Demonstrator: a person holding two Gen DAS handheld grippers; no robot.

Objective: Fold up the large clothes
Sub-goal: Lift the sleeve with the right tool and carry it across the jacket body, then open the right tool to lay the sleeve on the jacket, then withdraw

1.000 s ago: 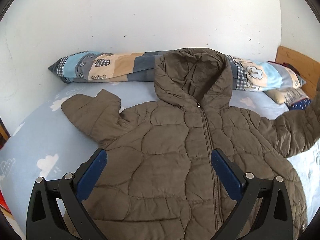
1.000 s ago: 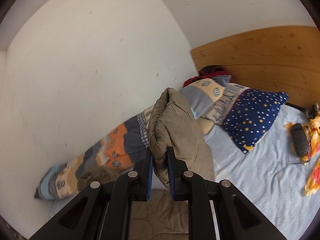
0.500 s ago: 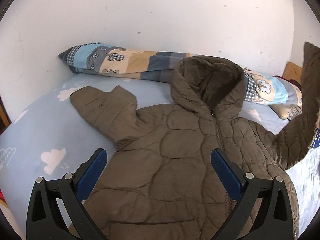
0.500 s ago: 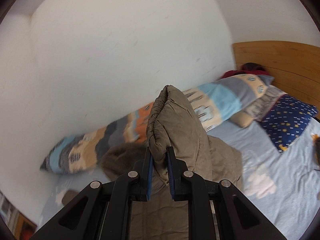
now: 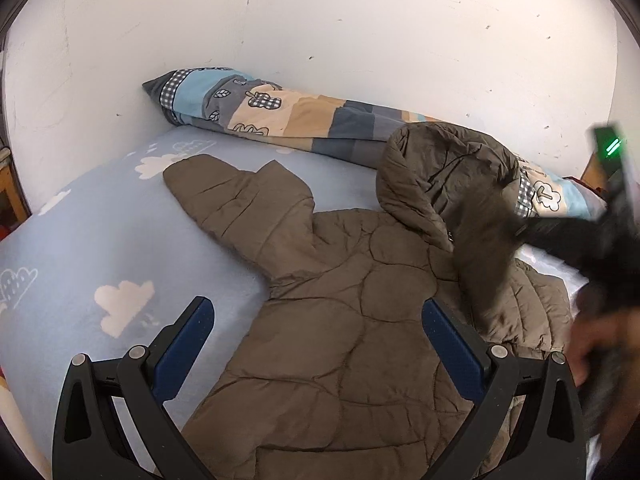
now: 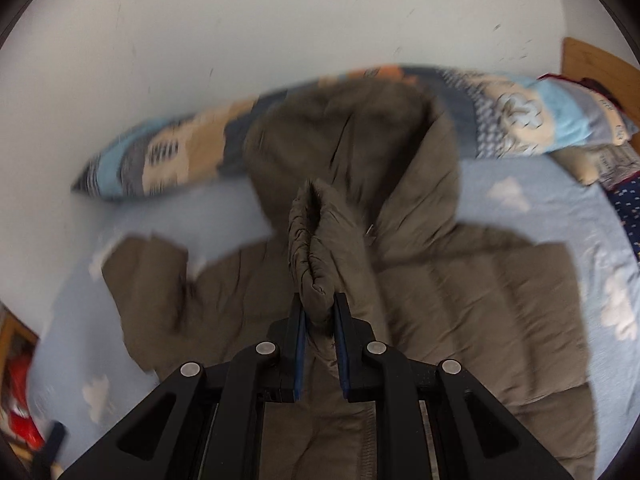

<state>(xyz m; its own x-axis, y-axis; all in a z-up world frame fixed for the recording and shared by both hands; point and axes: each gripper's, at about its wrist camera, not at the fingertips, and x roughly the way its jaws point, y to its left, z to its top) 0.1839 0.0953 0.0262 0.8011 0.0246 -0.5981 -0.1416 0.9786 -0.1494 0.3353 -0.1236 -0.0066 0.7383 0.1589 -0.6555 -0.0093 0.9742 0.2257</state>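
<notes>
A brown quilted hooded jacket (image 5: 340, 320) lies front up on the blue cloud-print bed sheet (image 5: 100, 248); it also shows in the right wrist view (image 6: 460, 280). Its left sleeve (image 5: 240, 208) lies spread out flat. My right gripper (image 6: 319, 304) is shut on the cuff of the right sleeve (image 6: 316, 240) and holds it up over the jacket's chest, below the hood (image 6: 352, 136). In the left wrist view the lifted sleeve (image 5: 484, 248) and the right gripper's body (image 5: 592, 240) are blurred at the right. My left gripper (image 5: 318, 316) is open and empty above the jacket's lower left part.
A long patchwork bolster (image 5: 280, 112) lies along the white wall behind the hood. More pillows (image 6: 600, 160) and a wooden headboard (image 6: 584, 60) are at the right. A wooden piece and something red (image 6: 20, 408) sit beyond the bed's left edge.
My right gripper has swung the right sleeve from out over the pillows to above the jacket's chest. The left gripper has shifted left and stays open.
</notes>
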